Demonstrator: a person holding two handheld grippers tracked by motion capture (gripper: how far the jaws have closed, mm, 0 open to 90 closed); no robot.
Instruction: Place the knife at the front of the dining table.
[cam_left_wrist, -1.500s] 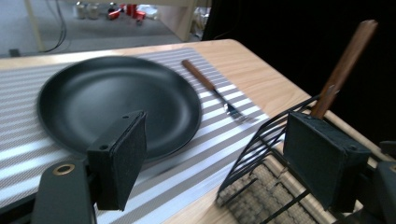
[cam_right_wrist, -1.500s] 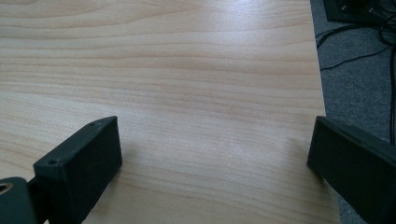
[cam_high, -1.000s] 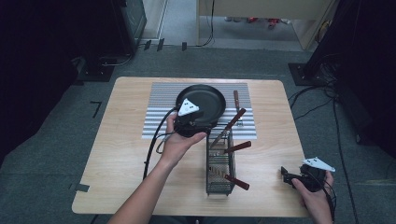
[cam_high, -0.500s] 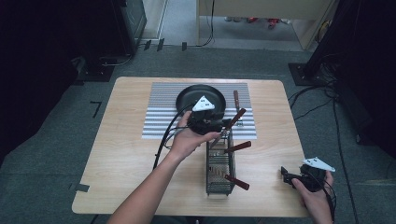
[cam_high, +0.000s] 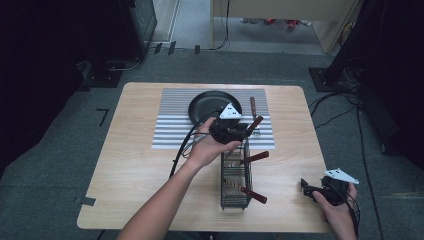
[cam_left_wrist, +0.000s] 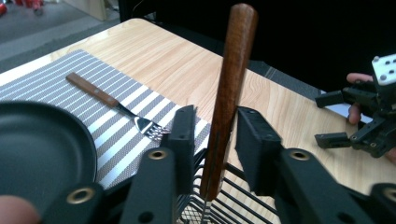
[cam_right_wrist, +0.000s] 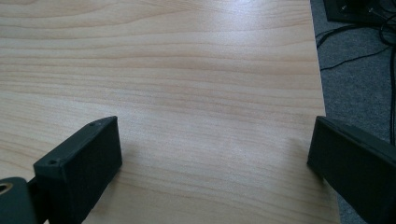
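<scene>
A black wire basket (cam_high: 235, 186) stands on the wooden table (cam_high: 140, 165) and holds three utensils with brown wooden handles. The rearmost handle (cam_high: 254, 124) (cam_left_wrist: 233, 70) sticks up at a slant. My left gripper (cam_high: 235, 131) (cam_left_wrist: 215, 116) is at it, with the handle between its jaws. The jaws have just been closing, and a thin gap still shows on either side of the handle. My right gripper (cam_high: 312, 190) (cam_right_wrist: 212, 154) rests low at the table's near right corner, wide open and holding nothing. It also appears in the left gripper view (cam_left_wrist: 334, 119).
A black pan (cam_high: 210, 106) (cam_left_wrist: 37, 149) and a wooden-handled fork (cam_high: 253, 112) (cam_left_wrist: 107, 100) lie on a striped placemat (cam_high: 170, 127). Two more handles (cam_high: 255, 158) (cam_high: 252, 195) stick out of the basket's right side. A cable trails from the left gripper across the mat.
My left gripper has moved right, from over the pan to the basket's far end, and its jaws have narrowed around the upright handle. The right gripper has stayed still.
</scene>
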